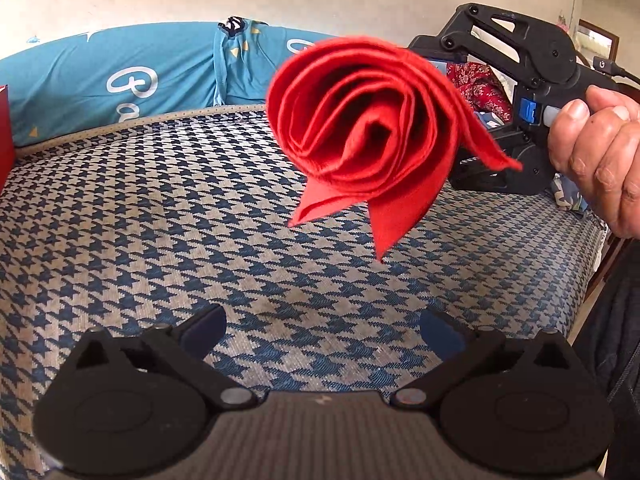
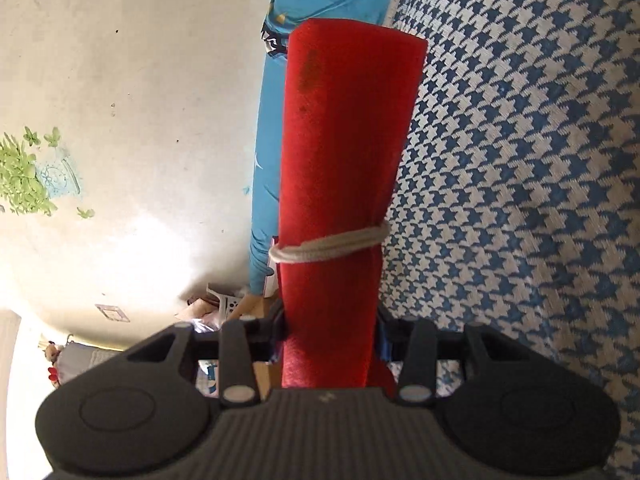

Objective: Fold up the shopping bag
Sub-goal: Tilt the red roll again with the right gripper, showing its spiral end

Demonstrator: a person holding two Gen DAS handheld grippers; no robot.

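So you've basically got this one done. The shopping bag [image 1: 360, 116] is rolled up tight into a red tube and it's off the bed, held up in the air by your right gripper [image 2: 330, 320], whose jaws are clamped on the near end of the roll. A pale cord [image 2: 332, 245] is looped around the roll a bit ahead of the jaws, so it looks tied off already. Your left gripper [image 1: 322, 330] isn't doing anything: fingers spread wide, nothing between them, just hovering over the houndstooth bedspread [image 1: 160, 220].

What's left, as far as I can judge? Maybe just setting the bundle down on the bed, and possibly tucking those loose corners.

The two views really tell different halves here. The left wrist camera looks straight into the free end of the roll, so you see the spiral of layers plus a couple of pointed flaps hanging out the bottom and side, and your right hand [image 1: 600, 152] on the gripper handle. None of that shows from the right wrist. That one looks down the length of the roll instead, which is the only place you see the cord and the actual grip. The blue pillow [image 1: 120, 76] shows in both.
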